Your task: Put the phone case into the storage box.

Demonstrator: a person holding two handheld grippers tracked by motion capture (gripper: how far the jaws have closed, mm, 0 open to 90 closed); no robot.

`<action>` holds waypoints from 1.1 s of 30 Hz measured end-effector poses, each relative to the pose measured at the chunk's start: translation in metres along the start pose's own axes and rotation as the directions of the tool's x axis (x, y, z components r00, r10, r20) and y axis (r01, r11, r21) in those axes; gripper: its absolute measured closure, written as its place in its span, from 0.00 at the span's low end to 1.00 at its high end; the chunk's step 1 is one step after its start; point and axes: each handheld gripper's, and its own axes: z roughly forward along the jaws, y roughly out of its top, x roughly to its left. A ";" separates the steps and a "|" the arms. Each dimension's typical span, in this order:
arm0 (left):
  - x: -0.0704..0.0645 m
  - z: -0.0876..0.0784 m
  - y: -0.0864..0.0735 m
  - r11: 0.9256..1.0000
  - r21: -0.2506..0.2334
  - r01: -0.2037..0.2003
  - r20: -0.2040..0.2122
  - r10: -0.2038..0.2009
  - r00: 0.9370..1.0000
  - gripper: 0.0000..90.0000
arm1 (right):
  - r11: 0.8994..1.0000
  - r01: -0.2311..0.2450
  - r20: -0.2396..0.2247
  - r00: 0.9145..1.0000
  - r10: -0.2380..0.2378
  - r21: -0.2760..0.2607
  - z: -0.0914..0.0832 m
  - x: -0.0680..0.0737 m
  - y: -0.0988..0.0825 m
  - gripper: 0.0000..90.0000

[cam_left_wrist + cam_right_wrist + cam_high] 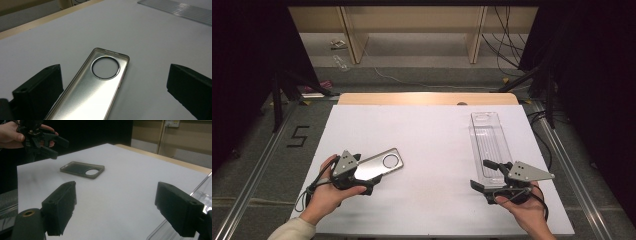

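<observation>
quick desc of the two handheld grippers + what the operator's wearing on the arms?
Both grippers are black, each with two blocky black jaws and a grey three-cornered plate on top: left gripper, right gripper. The jaw blocks are chunky with small screw holes. A black cable trails from the left gripper and loops by the wrist. A light cream sleeve covers the left forearm.

1. White table top (432,150), flat, with a wooden edge strip (427,98) along its far side.
2. Grey floor (412,55) beyond the table.
3. Black cables (504,45) trailing at the far right.
4. Wooden shelf frame (412,22) at the back.
5. Figure "5" (298,136) marked on the floor, left.
</observation>
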 end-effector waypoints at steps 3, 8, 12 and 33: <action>0.000 0.000 0.000 1.000 -0.001 -0.001 -0.002 0.001 1.000 0.00 | 1.000 -0.001 0.000 1.000 0.001 -0.003 0.000 0.001 0.000 0.21; 0.001 -0.001 0.001 1.000 0.001 -0.002 -0.008 0.002 1.000 0.02 | 1.000 0.000 -0.003 1.000 0.000 -0.003 0.000 0.001 0.000 0.21; 0.008 -0.002 0.005 1.000 0.011 -0.020 -0.095 0.021 0.995 0.24 | 1.000 -0.001 0.002 1.000 0.001 -0.005 0.001 0.001 0.001 0.20; 0.074 0.038 -0.013 0.965 0.249 0.076 -0.236 -0.015 0.972 1.00 | 1.000 -0.004 0.012 1.000 0.005 -0.006 0.001 0.001 0.001 0.20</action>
